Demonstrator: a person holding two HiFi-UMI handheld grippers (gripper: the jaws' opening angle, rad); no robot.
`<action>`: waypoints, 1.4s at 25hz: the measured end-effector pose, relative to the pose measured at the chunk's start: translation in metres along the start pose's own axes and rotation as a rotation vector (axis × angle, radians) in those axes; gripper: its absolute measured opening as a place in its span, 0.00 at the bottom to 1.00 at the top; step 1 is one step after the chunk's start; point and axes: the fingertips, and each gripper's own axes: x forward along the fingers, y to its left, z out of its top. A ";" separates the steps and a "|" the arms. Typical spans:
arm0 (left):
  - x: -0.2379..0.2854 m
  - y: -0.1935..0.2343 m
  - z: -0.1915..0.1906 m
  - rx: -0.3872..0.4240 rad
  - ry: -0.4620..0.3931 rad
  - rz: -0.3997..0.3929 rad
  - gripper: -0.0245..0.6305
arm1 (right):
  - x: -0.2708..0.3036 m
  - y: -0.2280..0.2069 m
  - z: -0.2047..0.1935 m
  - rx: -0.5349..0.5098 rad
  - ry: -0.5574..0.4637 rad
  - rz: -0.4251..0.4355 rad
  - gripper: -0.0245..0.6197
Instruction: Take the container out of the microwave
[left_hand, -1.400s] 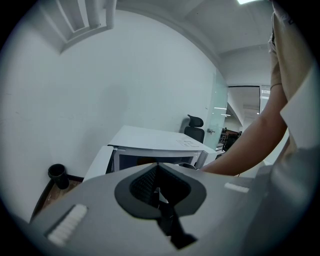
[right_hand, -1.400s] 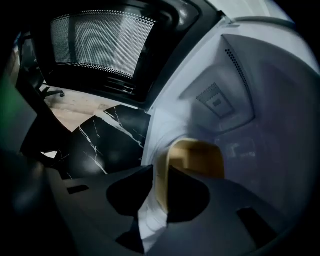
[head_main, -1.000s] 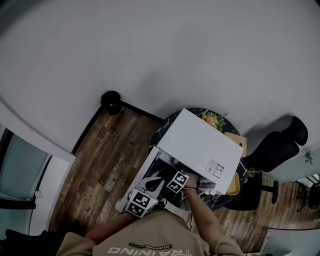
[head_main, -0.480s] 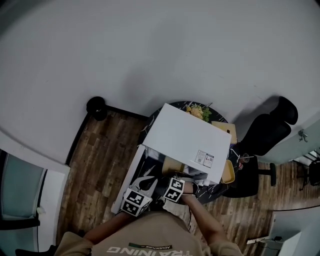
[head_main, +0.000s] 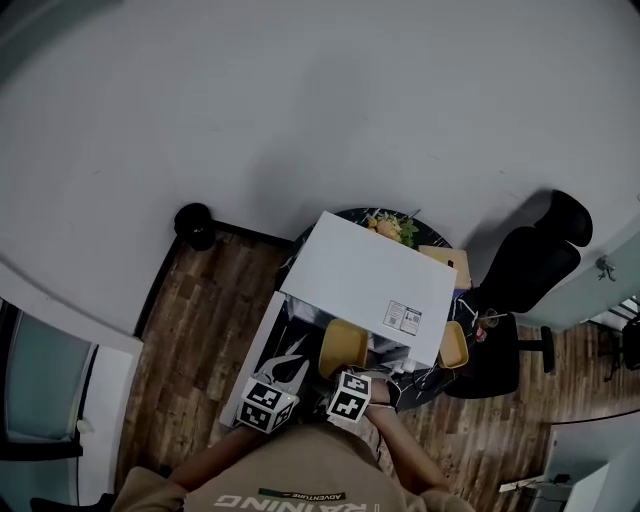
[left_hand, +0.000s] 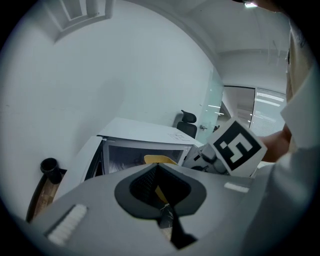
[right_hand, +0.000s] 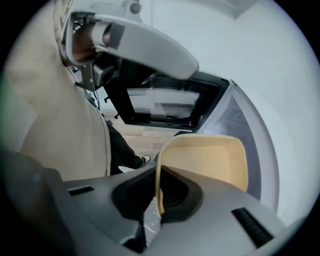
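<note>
The white microwave (head_main: 365, 280) stands on a small dark table with its door (head_main: 262, 335) swung open to the left. My right gripper (head_main: 350, 380) is shut on the rim of a yellow container (head_main: 343, 347), which is at the oven's mouth. In the right gripper view the container (right_hand: 210, 160) tilts up out of my right gripper (right_hand: 159, 197), with the open door (right_hand: 170, 102) behind it. My left gripper (head_main: 288, 368) hangs just left of the container, in front of the door. In its own view my left gripper (left_hand: 157, 169) is shut with nothing in it, and the container (left_hand: 159, 160) shows beyond.
A second yellow container (head_main: 455, 345) sits on the table at the microwave's right. A leafy plant (head_main: 395, 228) stands behind the microwave. A black office chair (head_main: 530, 262) is at the right and a black bin (head_main: 193, 222) by the wall at the left.
The yellow container has come out of the oven cavity toward me in my right gripper. Both grippers have drawn back toward my body.
</note>
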 end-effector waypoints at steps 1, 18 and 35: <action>-0.001 -0.001 0.000 0.001 0.000 0.003 0.04 | -0.006 0.002 0.003 -0.003 -0.001 0.000 0.05; -0.006 0.004 0.020 0.008 -0.036 0.025 0.04 | -0.096 0.031 0.020 0.027 -0.133 -0.010 0.05; 0.016 -0.011 0.082 0.094 -0.135 -0.025 0.04 | -0.158 -0.043 0.032 0.185 -0.346 -0.285 0.05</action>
